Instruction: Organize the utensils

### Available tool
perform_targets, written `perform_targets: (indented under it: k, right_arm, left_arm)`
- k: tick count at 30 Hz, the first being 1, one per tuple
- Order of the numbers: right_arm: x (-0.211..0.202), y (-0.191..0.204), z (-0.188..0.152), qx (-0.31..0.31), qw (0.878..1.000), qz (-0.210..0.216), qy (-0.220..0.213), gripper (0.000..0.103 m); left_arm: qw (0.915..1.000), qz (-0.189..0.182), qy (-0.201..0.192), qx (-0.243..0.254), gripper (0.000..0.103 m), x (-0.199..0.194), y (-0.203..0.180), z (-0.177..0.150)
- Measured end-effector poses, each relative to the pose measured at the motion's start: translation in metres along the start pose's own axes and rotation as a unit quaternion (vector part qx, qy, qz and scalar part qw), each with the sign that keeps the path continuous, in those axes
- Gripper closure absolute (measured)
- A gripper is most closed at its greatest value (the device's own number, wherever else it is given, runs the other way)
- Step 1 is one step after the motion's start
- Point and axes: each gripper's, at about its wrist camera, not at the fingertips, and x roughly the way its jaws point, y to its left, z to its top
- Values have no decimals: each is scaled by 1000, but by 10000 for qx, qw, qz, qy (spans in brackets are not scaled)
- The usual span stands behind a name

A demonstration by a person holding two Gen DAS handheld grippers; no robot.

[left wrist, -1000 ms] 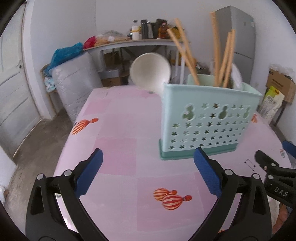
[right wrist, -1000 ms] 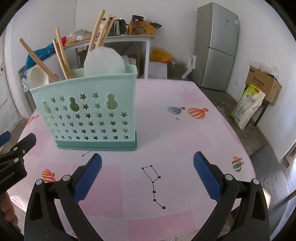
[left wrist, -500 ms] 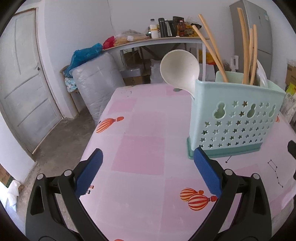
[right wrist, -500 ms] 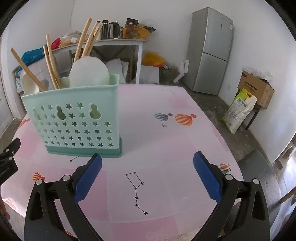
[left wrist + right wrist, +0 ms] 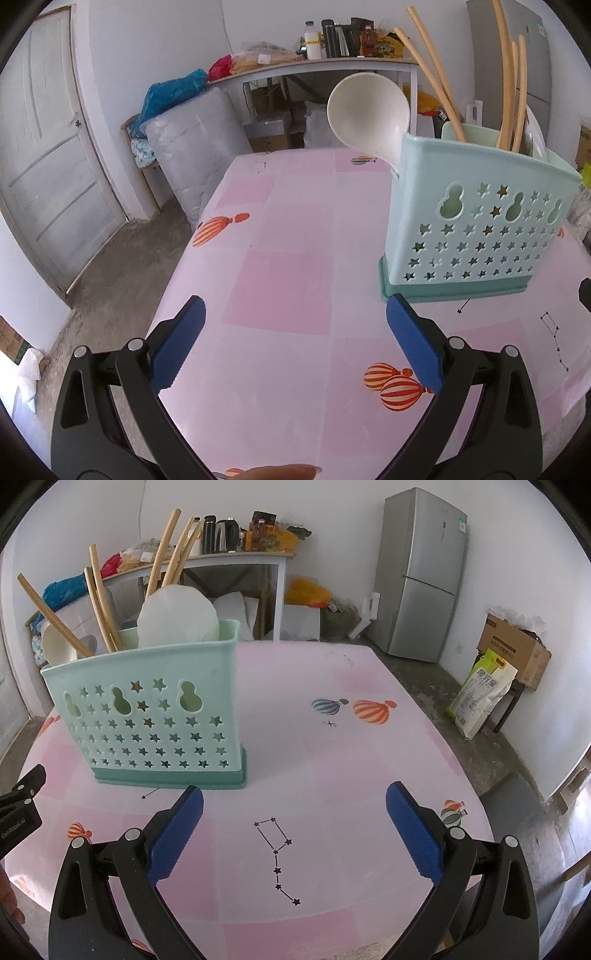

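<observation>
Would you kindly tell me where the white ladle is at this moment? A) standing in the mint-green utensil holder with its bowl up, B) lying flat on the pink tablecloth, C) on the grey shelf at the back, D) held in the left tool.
A: the white ladle rises bowl-up out of the end of the mint-green utensil holder, and both tools are open and empty.

A mint perforated caddy (image 5: 147,716) stands upright holding wooden chopsticks (image 5: 168,554) and, seemingly, two white ladles (image 5: 369,110).
</observation>
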Motion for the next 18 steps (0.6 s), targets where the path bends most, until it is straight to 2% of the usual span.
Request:
perform_targets:
  k: [9,18]
  right_arm:
    - [2,1,0,17,10000,29,30,7]
    - [2,1,-1,18,10000,35,54,7]
  left_arm:
    - [9999,-30,160,39,9,2,-3,-4]
    - [9999,-25,147,78,9,1,-6,-5]
